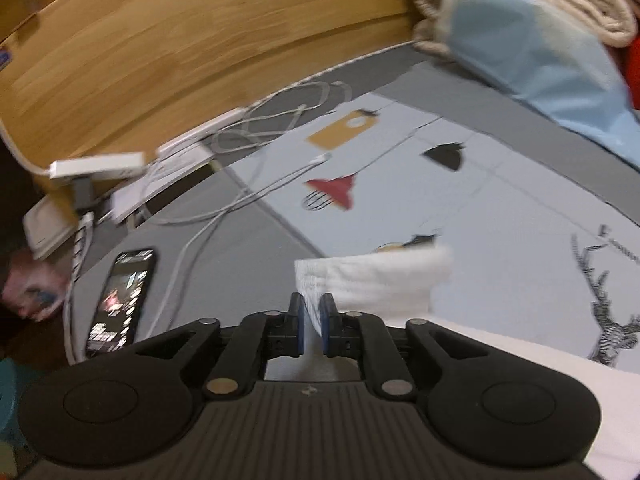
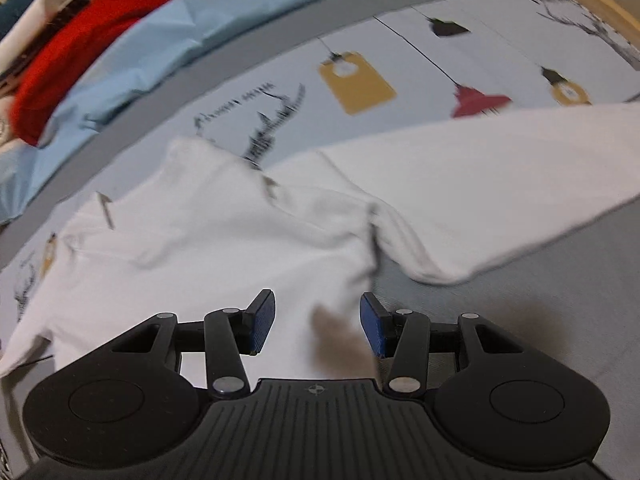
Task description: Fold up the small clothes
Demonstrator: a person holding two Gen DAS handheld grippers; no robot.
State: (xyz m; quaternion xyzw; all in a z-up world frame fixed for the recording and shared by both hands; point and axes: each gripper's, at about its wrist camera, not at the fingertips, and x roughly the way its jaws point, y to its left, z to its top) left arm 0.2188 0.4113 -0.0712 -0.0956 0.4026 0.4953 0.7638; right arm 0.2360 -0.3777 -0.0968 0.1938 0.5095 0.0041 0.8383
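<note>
Blurred printed bedsheet (image 1: 500, 184); left tongs (image 1: 311, 320) clamp white garment (image 2: 224, 240), right tongs (image 2: 318, 322) apart.

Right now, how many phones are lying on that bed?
1. A single phone with its screen lit lies by the white cables, below the wooden headboard. Others could be hidden under the clothes.

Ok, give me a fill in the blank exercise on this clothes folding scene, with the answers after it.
1. The left claw has a fold of ____ cloth between its pads.
2. The right claw hangs with its jaws ____ over the white garment.
3. The phone lies with its screen ____.
4. Past the garment lies a crumpled light ____ sheet.

Missing words: white; open; lit; blue
</note>
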